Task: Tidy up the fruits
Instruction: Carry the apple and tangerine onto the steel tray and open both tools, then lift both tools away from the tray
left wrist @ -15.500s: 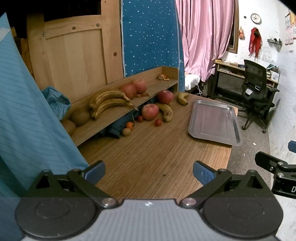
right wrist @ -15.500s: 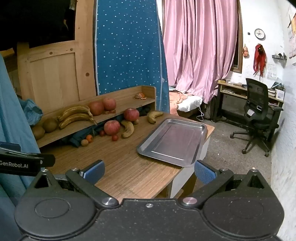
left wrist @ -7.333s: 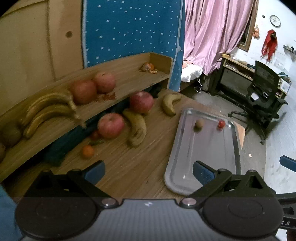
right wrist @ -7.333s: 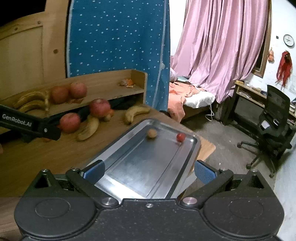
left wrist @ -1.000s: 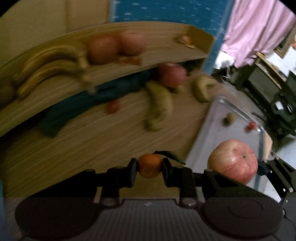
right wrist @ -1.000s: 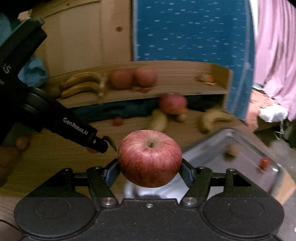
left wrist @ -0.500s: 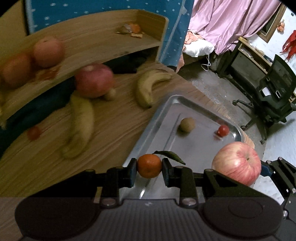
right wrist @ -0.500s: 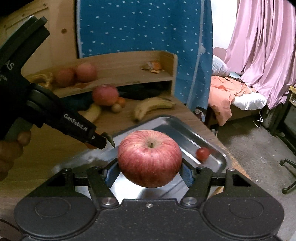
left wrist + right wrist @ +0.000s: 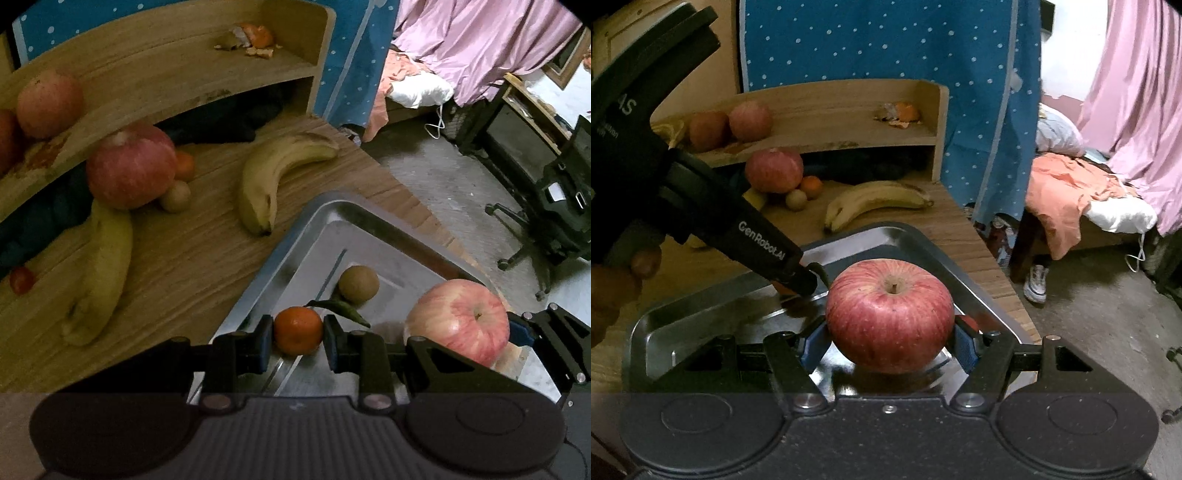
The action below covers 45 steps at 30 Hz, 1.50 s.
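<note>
My left gripper is shut on a small orange tangerine with a green leaf, held low over the metal tray. A brown kiwi-like fruit lies in the tray just beyond it. My right gripper is shut on a large red apple, also low over the tray, to the right of the left gripper. That apple shows at the right of the left wrist view.
On the wooden table lie a banana, a second banana, a red apple, a small brown fruit and a small red fruit. A wooden shelf holds more apples and orange peel. A bed and a chair stand to the right.
Both grippers have moved forward and down over the tray, carrying the tangerine and the apple. The kiwi-like fruit now lies close to the left gripper.
</note>
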Each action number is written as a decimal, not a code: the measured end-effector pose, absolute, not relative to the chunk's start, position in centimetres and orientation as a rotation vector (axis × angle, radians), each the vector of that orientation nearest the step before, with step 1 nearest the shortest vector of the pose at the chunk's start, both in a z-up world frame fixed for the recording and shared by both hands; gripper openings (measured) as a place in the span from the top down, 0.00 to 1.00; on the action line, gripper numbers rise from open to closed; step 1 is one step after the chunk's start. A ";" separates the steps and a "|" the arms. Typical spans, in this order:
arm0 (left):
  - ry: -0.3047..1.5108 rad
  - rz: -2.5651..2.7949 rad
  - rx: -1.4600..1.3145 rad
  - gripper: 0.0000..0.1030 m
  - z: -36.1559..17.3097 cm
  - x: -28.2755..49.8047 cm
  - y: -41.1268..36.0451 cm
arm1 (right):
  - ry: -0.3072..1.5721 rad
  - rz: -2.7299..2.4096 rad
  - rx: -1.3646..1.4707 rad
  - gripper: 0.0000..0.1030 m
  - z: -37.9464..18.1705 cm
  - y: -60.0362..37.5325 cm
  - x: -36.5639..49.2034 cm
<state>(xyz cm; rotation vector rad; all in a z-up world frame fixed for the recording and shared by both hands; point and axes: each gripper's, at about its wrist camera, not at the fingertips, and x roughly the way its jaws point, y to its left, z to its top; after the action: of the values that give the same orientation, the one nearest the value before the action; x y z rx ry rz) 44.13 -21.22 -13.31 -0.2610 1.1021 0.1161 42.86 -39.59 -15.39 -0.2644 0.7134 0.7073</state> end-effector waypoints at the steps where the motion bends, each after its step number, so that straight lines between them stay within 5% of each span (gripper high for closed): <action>1: 1.104 0.122 -0.262 0.69 -13.4 44.2 -21.3 | 0.716 0.713 -0.263 0.33 -15.5 -39.6 43.0; 25: 1.113 0.187 -0.227 0.64 -13.4 44.3 -22.6 | 0.746 0.721 -0.283 0.32 -16.8 -39.1 43.5; 32: 1.076 0.186 -0.203 0.44 -11.4 42.7 -22.2 | 0.711 0.683 -0.262 0.24 -15.7 -39.4 42.2; 36: 1.041 0.185 -0.189 0.25 -10.3 41.3 -21.5 | 0.680 0.641 -0.252 0.19 -14.7 -39.3 41.2; 45: 0.924 0.146 -0.138 0.08 -7.1 36.4 -18.5 | 0.597 0.482 -0.207 0.03 -11.4 -38.4 36.4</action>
<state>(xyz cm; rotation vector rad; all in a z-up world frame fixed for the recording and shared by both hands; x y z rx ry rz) 36.37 -18.49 -7.12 -0.1376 0.9243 0.1464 36.38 -38.36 -11.37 -0.2072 0.5973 0.4821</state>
